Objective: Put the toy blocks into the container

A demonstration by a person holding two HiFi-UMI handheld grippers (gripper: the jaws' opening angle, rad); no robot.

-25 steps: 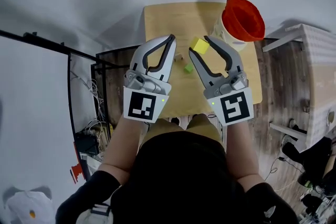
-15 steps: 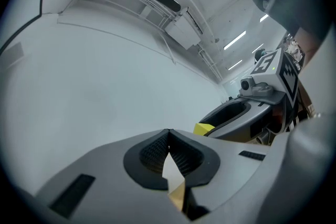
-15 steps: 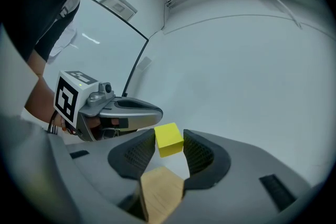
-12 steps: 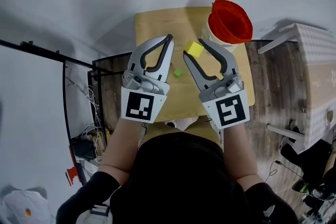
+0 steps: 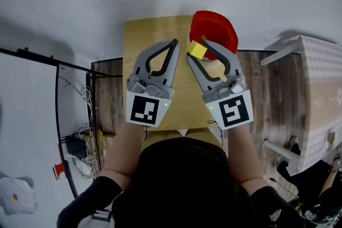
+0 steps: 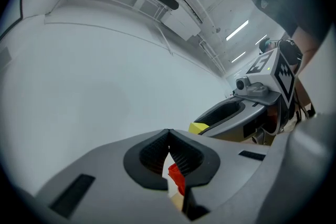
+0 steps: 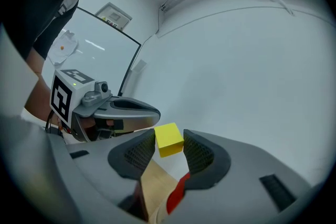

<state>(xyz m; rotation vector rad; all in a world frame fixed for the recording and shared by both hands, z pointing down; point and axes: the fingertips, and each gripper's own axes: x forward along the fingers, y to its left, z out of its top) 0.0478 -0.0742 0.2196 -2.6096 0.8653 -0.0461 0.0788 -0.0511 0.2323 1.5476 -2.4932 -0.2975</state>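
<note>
My right gripper [image 5: 197, 49] is shut on a yellow block [image 5: 196, 50], held above the near left rim of the red container [image 5: 218, 30] at the far right of the small wooden table [image 5: 140, 40]. In the right gripper view the yellow block [image 7: 169, 139] sits squarely between the ribbed pads, with the container's red rim [image 7: 178, 192] and the table [image 7: 156, 186] below. My left gripper [image 5: 173, 41] hovers beside it, shut and empty. In the left gripper view its tips [image 6: 168, 136] meet, and the yellow block [image 6: 199, 127] shows off to the right. No other block is in view.
The table stands against a pale wall area, with wood-plank floor [image 5: 267, 88] to its right. A white checked bench [image 5: 318, 67] is at the far right. A black metal rack [image 5: 75, 69] and loose cables [image 5: 80, 141] lie to the left.
The yellow block in my right gripper has come from the table's middle to the red container's rim. The small green block seen earlier is out of sight now. The left gripper stayed shut.
</note>
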